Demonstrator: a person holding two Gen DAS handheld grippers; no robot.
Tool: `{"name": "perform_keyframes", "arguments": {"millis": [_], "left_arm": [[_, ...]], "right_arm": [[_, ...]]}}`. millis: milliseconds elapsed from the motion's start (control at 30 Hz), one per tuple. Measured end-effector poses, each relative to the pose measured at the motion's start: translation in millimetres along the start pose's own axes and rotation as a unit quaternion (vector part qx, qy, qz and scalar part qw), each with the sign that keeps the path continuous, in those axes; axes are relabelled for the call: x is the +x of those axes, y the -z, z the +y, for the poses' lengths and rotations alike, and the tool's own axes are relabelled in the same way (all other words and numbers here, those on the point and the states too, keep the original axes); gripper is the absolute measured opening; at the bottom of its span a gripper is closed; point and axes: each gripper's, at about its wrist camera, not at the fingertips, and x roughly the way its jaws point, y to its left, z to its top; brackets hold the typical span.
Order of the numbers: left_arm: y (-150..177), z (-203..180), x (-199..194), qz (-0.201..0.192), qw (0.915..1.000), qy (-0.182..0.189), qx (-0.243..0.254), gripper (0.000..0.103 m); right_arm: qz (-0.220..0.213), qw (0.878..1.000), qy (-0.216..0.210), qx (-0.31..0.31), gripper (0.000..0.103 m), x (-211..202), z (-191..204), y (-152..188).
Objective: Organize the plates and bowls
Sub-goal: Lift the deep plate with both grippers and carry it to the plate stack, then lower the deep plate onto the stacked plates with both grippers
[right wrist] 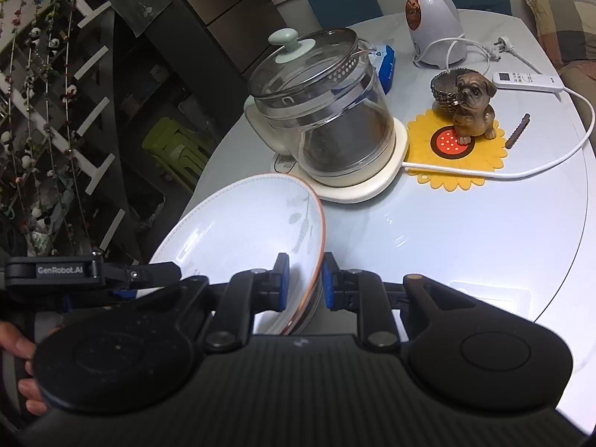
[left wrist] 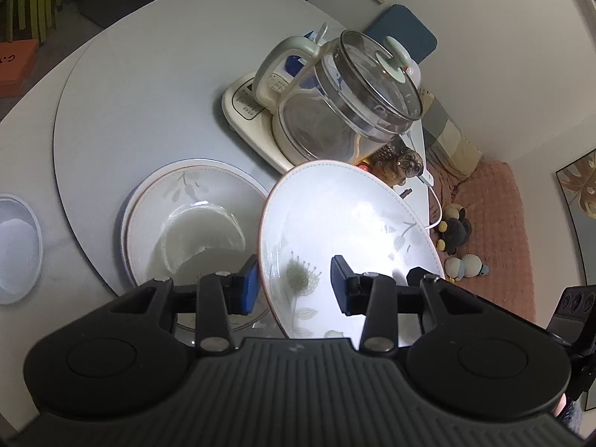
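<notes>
A white floral plate (left wrist: 346, 223) with an orange rim is held tilted above the table; it also shows in the right wrist view (right wrist: 246, 223). My left gripper (left wrist: 294, 287) straddles its near rim with the jaws wide apart, not pressing it. My right gripper (right wrist: 303, 279) straddles the plate's right rim with a narrow gap, pads close to the rim. To the left, a clear glass bowl (left wrist: 197, 238) sits in a matching floral plate (left wrist: 178, 186) on the grey turntable (left wrist: 130, 85).
A glass kettle (left wrist: 346, 93) on its cream base stands just behind the plates. A white bowl (left wrist: 15, 246) lies at the far left. A dog figurine (right wrist: 473, 108) on a sunflower mat, a white cable (right wrist: 521, 171), a remote and a white appliance (right wrist: 436, 26) sit further back.
</notes>
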Motion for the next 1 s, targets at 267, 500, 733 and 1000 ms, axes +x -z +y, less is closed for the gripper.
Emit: {"name": "perform_keyframes", "arguments": {"millis": [267, 500, 733, 1000], "left_arm": [[-9, 45, 8, 0.002, 0.9993, -0.02, -0.032, 0.045], [-18, 87, 27, 0.012, 0.9969, -0.049, -0.06, 0.045], [-28, 107, 53, 0.034, 0.9953, -0.061, -0.068, 0.045], [-38, 115, 69, 0.046, 0.9947, -0.07, -0.06, 0.045]], "right_arm": [[0.037, 0.999, 0.004, -0.012, 0.022, 45, 21, 7], [0.092, 0.996, -0.002, -0.013, 0.022, 93, 32, 20], [0.113, 0.993, 0.022, -0.017, 0.022, 125, 34, 19], [0.135, 0.99, 0.035, -0.035, 0.022, 143, 31, 18]]}}
